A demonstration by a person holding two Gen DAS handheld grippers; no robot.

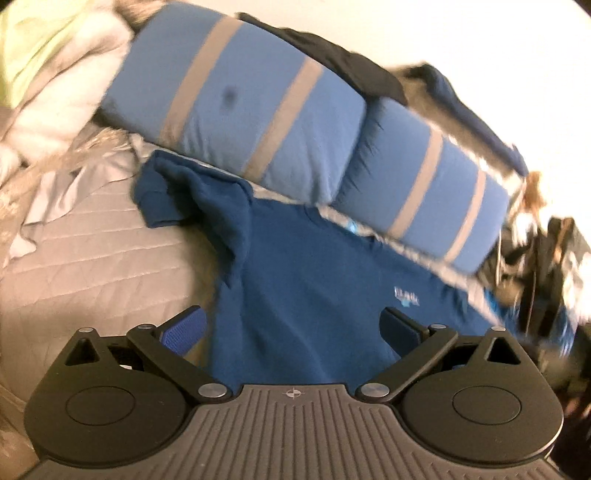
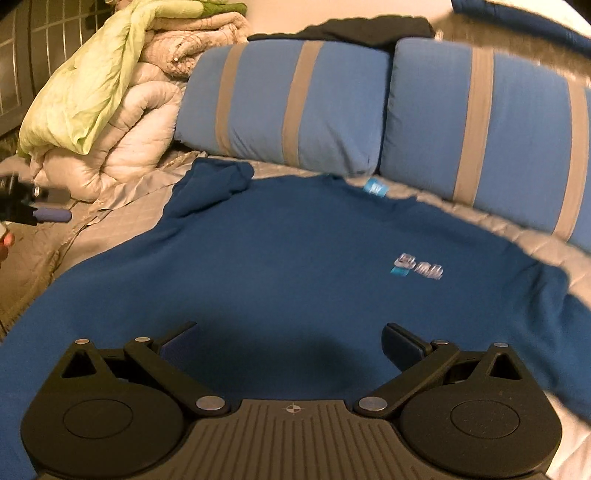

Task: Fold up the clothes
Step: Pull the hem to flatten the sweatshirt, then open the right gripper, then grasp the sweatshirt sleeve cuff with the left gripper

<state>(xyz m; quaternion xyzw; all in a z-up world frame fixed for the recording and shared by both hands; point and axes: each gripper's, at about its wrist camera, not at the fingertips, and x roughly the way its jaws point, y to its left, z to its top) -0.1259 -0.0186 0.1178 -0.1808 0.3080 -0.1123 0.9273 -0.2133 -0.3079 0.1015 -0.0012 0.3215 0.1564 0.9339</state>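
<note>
A dark blue T-shirt (image 1: 306, 280) with a small pale chest logo (image 1: 406, 295) lies spread front-up on a grey quilted bed. Its left sleeve (image 1: 166, 195) is crumpled near the pillows. My left gripper (image 1: 291, 326) hovers open over the shirt's left side, nothing between its fingers. In the right wrist view the same T-shirt (image 2: 295, 266) fills the middle, logo (image 2: 419, 270) to the right, collar tag (image 2: 375, 189) at the top. My right gripper (image 2: 290, 343) is open just above the shirt's lower body, holding nothing. The left gripper (image 2: 40, 214) shows at the left edge.
Two blue pillows with grey stripes (image 2: 291, 103) (image 2: 487, 125) lie along the shirt's collar side, dark clothes (image 2: 354, 29) behind them. A bundled pale quilt with a green cover (image 2: 103, 92) sits at the left. Grey quilted bedspread (image 1: 92, 258) shows left of the shirt. Clutter (image 1: 546, 251) lies at right.
</note>
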